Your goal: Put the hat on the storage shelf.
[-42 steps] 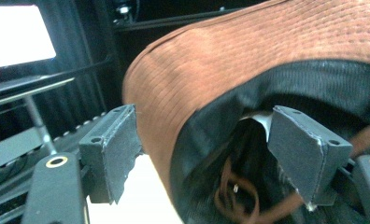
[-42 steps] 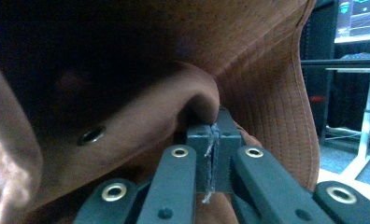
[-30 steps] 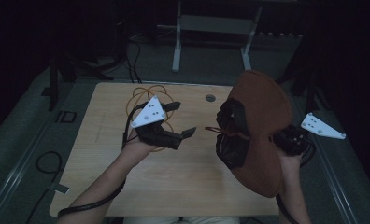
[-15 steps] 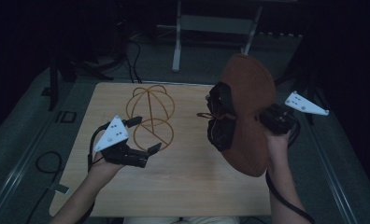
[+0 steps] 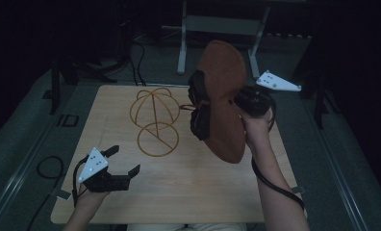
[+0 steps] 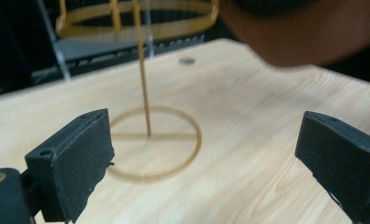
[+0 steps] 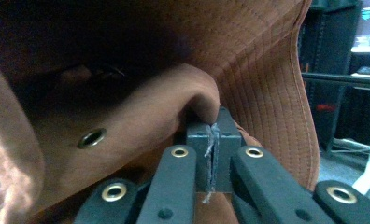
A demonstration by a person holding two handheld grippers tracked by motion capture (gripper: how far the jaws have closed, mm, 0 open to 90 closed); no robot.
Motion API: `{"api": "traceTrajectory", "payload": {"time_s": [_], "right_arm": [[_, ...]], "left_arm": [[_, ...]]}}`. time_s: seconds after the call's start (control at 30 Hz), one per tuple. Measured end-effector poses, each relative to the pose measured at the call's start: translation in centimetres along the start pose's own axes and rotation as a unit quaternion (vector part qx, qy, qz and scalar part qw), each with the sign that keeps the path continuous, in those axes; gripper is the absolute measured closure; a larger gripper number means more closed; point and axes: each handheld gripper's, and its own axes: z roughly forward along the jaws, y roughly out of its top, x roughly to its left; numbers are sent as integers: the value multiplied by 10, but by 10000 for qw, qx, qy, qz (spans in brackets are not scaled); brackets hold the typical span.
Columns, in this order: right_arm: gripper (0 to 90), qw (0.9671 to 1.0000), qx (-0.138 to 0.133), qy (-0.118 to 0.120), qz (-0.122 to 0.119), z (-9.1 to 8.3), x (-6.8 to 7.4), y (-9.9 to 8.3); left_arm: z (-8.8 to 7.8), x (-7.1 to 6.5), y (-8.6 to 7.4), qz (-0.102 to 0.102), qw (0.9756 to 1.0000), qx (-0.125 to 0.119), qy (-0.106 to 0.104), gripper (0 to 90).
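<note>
High view first: the left hand-held gripper (image 5: 123, 163), which a second ago hovered by the wire hat stand (image 5: 155, 120) at the middle of the surface (image 5: 203, 192), has dropped back to the near left corner and sits low there with its jaws spread apart and nothing between them. The right hand-held gripper (image 5: 244, 102) has carried the brown hat (image 5: 224, 96) up and toward the far side, so the hat now hangs on edge above the right part of the surface, just beside the stand, which is uncovered and stands where it did. Left gripper view adds what the high view cannot: the stand's thin upright rod rising from its ring base, the basket blurred at the top, and the hat's brim edge (image 6: 309, 32) looming at the upper right, well clear of the open jaws. Right gripper view shows the grip itself: the jaws pressed together on a fold of the hat's brim (image 7: 141, 126), with stitched brown fabric and a metal eyelet close around them.
</note>
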Motion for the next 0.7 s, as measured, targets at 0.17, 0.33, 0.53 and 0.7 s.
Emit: {"api": "traceTrajectory", "payload": {"time_s": [0.17,0.33,0.53,0.7], "right_arm": [[887,9999,-24,-3,-98,30,4,19],[887,9990,117,71,-437,70,24,37],[886,9963,507,557,-420,123,52,26],[885,9901,958,989,-275,159,71,4]], "left_arm": [[-3,4,-29,-233,9995,2,219,47],[-10,11,-36,-311,9988,-54,387,47],[-15,17,-43,-470,9978,-72,462,47],[-16,20,-45,-537,9975,-87,448,48]]}}
